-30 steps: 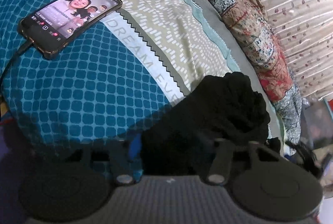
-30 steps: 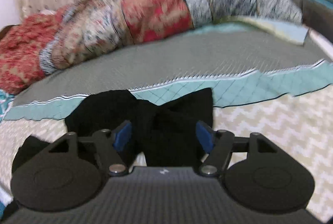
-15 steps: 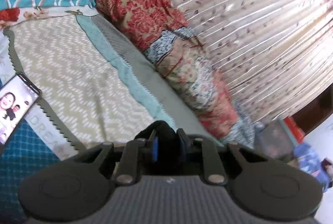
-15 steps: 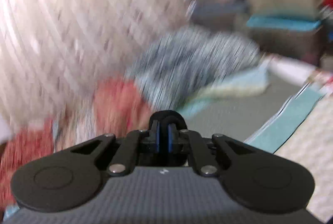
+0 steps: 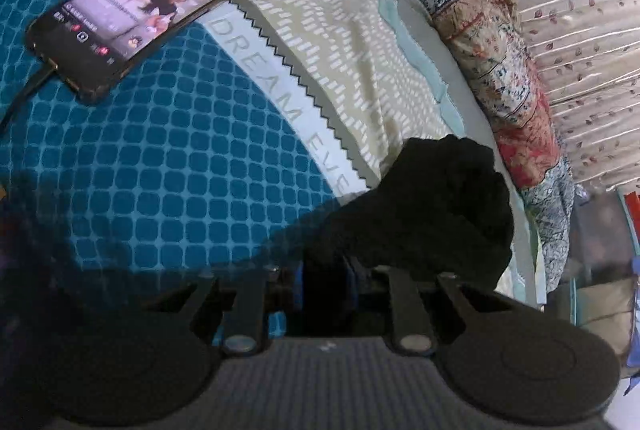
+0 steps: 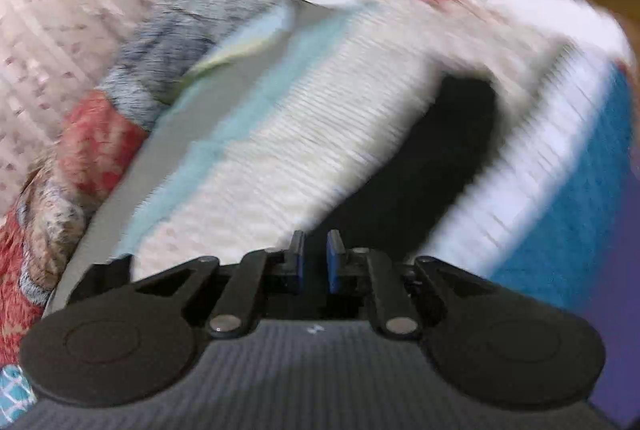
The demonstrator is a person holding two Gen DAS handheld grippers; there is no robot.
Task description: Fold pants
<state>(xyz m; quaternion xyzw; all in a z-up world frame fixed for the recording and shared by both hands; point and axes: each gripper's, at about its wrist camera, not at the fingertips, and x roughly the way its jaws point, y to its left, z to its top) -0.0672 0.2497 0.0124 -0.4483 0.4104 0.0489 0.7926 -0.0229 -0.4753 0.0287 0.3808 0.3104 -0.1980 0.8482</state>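
Apparently both the left hand-held gripper [image 5: 324, 280] and right hand-held gripper [image 6: 316, 262] pinch black pants [image 5: 436, 214].

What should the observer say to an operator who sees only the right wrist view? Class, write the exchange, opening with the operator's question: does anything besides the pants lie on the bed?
Observer: Yes. A phone lies on the teal bedspread, with its screen lit.
Operator: Is it loose, or attached to something?
Observer: A dark cable is plugged into one end and runs off the edge of the picture.
Operator: What is the other gripper doing?
Observer: The left gripper is shut on the black pants, which sit bunched in a heap just ahead of it.
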